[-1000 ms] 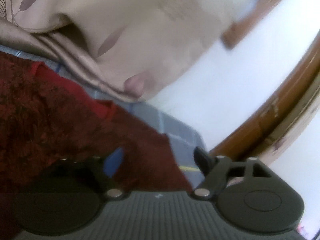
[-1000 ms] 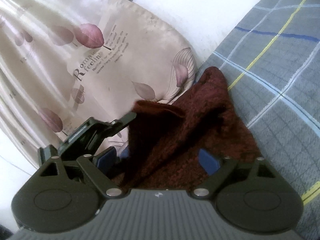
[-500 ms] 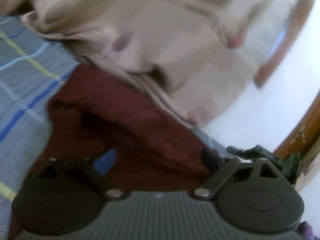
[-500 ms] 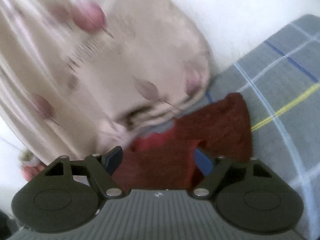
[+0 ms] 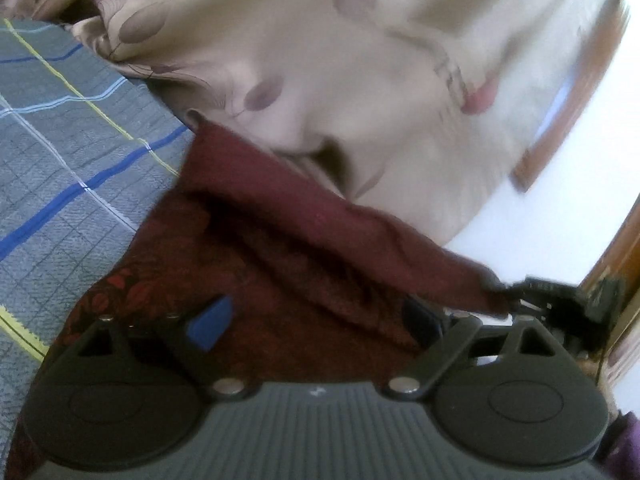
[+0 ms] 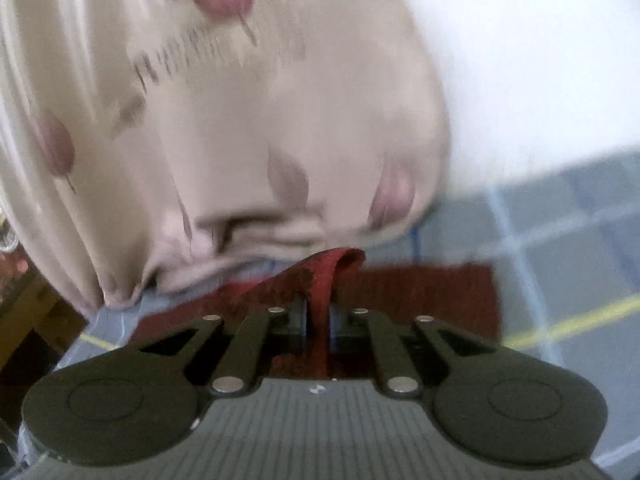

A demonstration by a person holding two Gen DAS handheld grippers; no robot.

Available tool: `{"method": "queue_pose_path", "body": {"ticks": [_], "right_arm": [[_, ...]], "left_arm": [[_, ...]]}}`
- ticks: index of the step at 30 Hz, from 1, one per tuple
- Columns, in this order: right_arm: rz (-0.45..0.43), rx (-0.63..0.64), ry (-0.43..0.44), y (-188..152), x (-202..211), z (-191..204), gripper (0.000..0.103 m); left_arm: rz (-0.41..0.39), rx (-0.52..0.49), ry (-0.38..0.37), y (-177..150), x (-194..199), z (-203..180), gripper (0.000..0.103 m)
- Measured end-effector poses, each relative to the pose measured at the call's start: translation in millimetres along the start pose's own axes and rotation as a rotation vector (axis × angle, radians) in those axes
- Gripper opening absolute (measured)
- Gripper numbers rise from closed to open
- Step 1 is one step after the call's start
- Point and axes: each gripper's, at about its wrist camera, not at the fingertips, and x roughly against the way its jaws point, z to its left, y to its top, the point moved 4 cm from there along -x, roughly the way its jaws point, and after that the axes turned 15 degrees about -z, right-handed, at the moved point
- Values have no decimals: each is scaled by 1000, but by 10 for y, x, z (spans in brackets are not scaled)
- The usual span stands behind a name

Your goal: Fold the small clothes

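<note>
A dark red patterned garment (image 5: 280,264) lies crumpled on the grey plaid bedsheet (image 5: 60,152). My left gripper (image 5: 316,316) is open, its blue-padded fingers spread over the garment's middle. In the left wrist view the other gripper (image 5: 556,296) pinches the garment's far right corner. In the right wrist view my right gripper (image 6: 318,320) is shut on a raised fold of the red garment (image 6: 316,280), with the rest of the cloth flat beyond it.
A beige pillow with pink leaf print (image 5: 360,80) (image 6: 200,120) lies right behind the garment, touching its far edge. A white wall (image 6: 540,60) and a wooden frame (image 5: 616,248) stand beyond. The bed's edge shows at lower left in the right wrist view.
My right gripper has closed on a fold of the red garment; it was open before. Both views have swung, and the left gripper now sits over the garment's middle.
</note>
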Motion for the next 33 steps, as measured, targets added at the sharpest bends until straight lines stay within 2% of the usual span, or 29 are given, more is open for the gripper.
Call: {"method": "queue_pose_path", "body": {"ticks": [2, 4, 6, 8, 11, 15, 18, 20, 22, 24, 25, 26, 28, 30, 33], "right_arm": [[-32, 35, -22, 122, 85, -95, 14], [-25, 47, -56, 131, 113, -268, 14], [23, 20, -59, 46, 51, -436, 14], [66, 43, -95, -104, -33, -540, 14], [79, -19, -116, -282, -99, -715, 16], [93, -128, -113, -447, -198, -861, 23], [54, -211, -98, -371, -56, -917, 37], [4, -200, -107, -249, 204, -823, 39], [26, -171, -56, -197, 508, -669, 43], [47, -143, 16, -196, 954, -483, 70], [61, -123, 41, -218, 1195, -399, 92], [73, -105, 74, -263, 1475, -321, 100], [91, -81, 107, -373, 1946, -224, 99], [145, -69, 83, -564, 2361, -184, 97], [172, -121, 66, -816, 2835, -165, 94]], "left_arm": [[7, -9, 3, -16, -9, -8, 93], [29, -20, 10, -36, -45, -22, 93], [35, -25, 17, -45, -57, -27, 93], [35, -22, 15, -48, -57, -24, 93], [38, -17, 21, -47, -65, -21, 94], [39, -20, 26, -55, -68, -33, 94], [51, -16, 12, -33, -53, -53, 94], [101, 5, -35, 35, 5, -113, 93], [121, 10, -91, 160, 192, -220, 94], [115, -24, -133, 293, 441, -306, 94], [123, -38, -143, 346, 563, -322, 94], [137, -48, -144, 397, 710, -313, 94], [146, -54, -121, 439, 943, -256, 94], [144, -28, -93, 444, 1218, -151, 94], [155, -5, -63, 399, 1603, -9, 94]]}}
